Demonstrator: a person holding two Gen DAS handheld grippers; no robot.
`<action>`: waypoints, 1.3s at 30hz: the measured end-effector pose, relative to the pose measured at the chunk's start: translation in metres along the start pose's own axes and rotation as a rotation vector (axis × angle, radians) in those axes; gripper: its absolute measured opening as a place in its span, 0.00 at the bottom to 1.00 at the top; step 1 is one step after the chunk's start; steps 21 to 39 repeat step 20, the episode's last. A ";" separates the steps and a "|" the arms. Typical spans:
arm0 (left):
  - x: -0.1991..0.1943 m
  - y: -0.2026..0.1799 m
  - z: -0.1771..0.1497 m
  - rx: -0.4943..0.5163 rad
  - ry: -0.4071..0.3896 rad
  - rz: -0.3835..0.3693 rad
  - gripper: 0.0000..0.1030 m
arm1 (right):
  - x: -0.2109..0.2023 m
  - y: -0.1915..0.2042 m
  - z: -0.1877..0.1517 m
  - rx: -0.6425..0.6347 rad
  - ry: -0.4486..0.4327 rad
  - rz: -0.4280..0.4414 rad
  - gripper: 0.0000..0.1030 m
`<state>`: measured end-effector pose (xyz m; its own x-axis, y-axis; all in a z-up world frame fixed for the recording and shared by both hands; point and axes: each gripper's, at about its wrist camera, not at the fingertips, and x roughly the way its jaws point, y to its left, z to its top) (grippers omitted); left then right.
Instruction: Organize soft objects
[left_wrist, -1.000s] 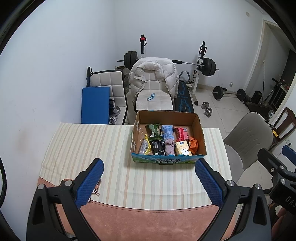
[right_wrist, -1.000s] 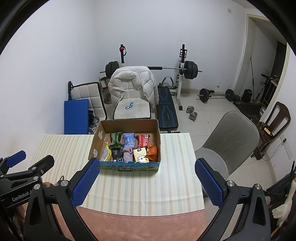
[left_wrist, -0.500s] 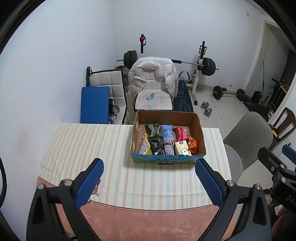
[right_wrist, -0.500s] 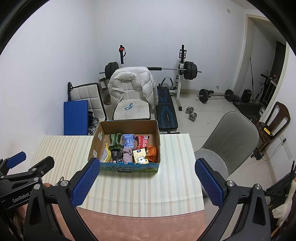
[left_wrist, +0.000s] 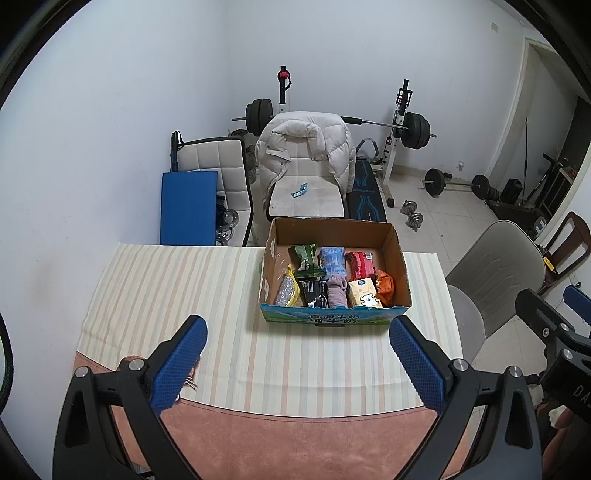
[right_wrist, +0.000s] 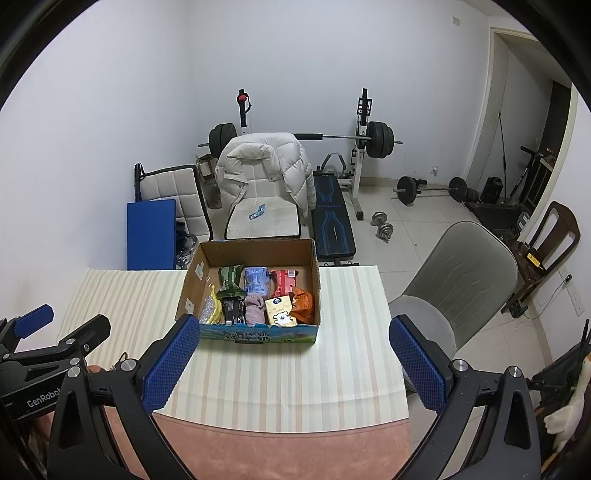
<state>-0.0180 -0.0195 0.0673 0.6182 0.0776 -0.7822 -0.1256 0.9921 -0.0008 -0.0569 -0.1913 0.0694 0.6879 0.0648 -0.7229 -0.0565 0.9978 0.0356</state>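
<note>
A cardboard box (left_wrist: 400, 269) stands on the striped tablecloth (left_wrist: 177, 288) at the far side of the table. It holds several soft packets, among them a green pack (left_wrist: 304, 256), a blue pack (left_wrist: 332, 260), a red pack (left_wrist: 360, 264), a rolled mauve cloth (left_wrist: 337, 293) and a yellow bear-print pack (left_wrist: 364, 293). The box also shows in the right wrist view (right_wrist: 316, 280). My left gripper (left_wrist: 297, 363) is open and empty, held above the near table edge. My right gripper (right_wrist: 295, 363) is open and empty, beside the left one.
A small metal object (left_wrist: 190, 382) lies by the left gripper's left finger. A grey chair (right_wrist: 461, 280) stands right of the table. Behind the table are a white chair with a puffy jacket (left_wrist: 306, 155), a blue mat (left_wrist: 188, 206) and a barbell rack (left_wrist: 399, 125).
Both grippers have drifted very slightly; the box sits a touch lower in the right wrist view. Nothing was taken hold of or let go.
</note>
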 end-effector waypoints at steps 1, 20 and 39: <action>0.000 0.000 0.000 0.000 -0.001 -0.001 0.98 | 0.000 0.000 0.000 -0.002 -0.002 -0.001 1.00; 0.002 -0.002 -0.001 0.006 -0.021 0.005 0.98 | -0.001 0.000 0.000 0.001 -0.005 -0.004 1.00; 0.002 -0.002 -0.001 0.006 -0.021 0.005 0.98 | -0.001 0.000 0.000 0.001 -0.005 -0.004 1.00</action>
